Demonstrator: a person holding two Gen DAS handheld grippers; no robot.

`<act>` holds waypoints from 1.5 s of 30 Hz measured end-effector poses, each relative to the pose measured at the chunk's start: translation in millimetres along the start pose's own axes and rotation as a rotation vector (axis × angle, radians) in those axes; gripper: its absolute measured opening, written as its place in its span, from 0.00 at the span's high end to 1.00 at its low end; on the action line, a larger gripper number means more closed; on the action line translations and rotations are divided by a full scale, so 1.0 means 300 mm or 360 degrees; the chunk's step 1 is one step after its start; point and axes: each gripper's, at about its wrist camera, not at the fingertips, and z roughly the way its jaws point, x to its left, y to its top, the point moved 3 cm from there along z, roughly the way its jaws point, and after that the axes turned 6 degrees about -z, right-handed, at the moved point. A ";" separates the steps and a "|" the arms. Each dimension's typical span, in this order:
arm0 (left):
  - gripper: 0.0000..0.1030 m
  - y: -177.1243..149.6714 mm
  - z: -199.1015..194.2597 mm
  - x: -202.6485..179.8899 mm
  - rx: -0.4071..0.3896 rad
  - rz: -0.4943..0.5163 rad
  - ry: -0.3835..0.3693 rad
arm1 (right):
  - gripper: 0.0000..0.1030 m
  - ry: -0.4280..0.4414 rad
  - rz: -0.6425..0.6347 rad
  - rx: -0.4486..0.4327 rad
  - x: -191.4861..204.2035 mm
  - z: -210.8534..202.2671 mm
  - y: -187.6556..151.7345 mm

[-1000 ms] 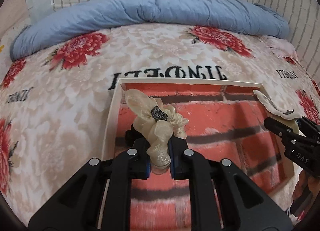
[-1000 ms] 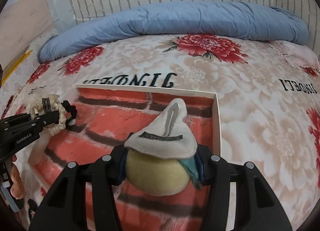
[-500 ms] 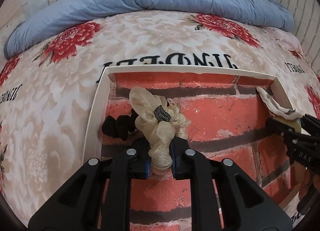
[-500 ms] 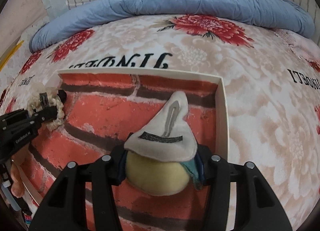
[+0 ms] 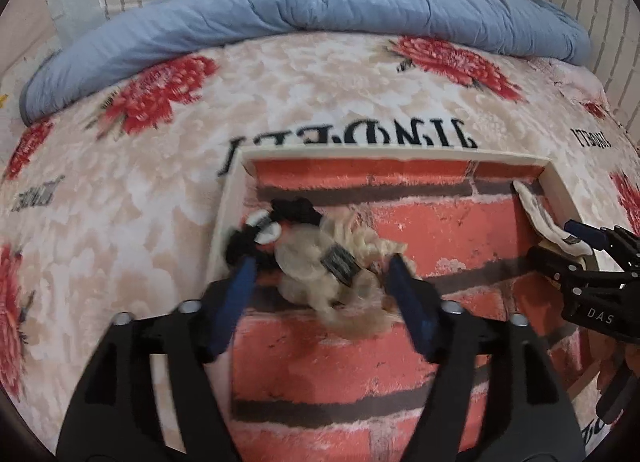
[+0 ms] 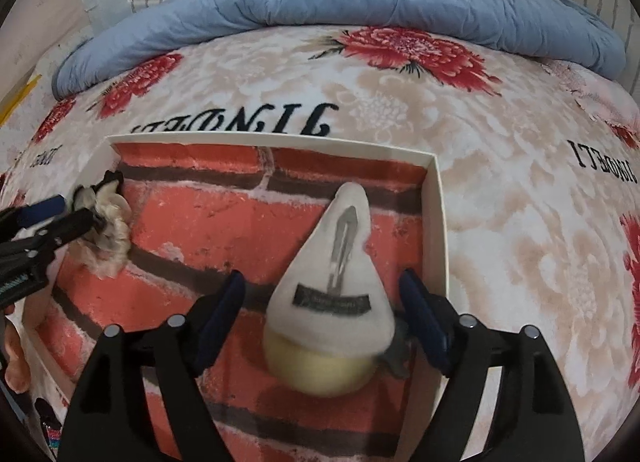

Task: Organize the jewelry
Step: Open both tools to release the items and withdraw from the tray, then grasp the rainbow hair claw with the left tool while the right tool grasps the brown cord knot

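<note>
A shallow white-rimmed tray (image 5: 400,155) with a red brick-print floor lies on the bed. My left gripper (image 5: 320,274) is open around a cream ruffled scrunchie (image 5: 320,266) with a dark tag, lying at the tray's left side beside a black hair tie (image 5: 280,218). My right gripper (image 6: 322,302) is open around a white teardrop hair piece with a clip print on a yellow pad (image 6: 332,282), lying by the tray's right wall (image 6: 438,222). The scrunchie also shows in the right wrist view (image 6: 110,234).
The tray sits on a floral blanket (image 5: 320,94) with red flowers and black lettering. A rolled blue quilt (image 5: 320,6) lies along the far edge against a white brick-pattern wall. A hand shows at the lower left of the right wrist view (image 6: 16,374).
Both grippers opened and let go: the scrunchie dropped onto the tray's left side, the white hair piece onto its right side. Both grippers have come lower over the tray.
</note>
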 end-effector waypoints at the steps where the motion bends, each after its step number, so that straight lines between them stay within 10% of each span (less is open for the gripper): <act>1: 0.26 0.004 -0.025 0.004 -0.0025 0.0007 0.0008 | 0.19 -0.0011 0.0009 -0.0008 -0.005 -0.013 0.000; 21: 0.05 -0.253 -0.557 0.109 -0.0482 -0.0050 0.0076 | 0.15 0.0036 0.0111 -0.0295 -0.006 -0.387 -0.190; 45: 0.05 -0.718 -0.887 0.219 -0.0491 -0.0017 0.0152 | 0.13 -0.0044 0.0070 -0.0496 -0.014 -0.787 -0.607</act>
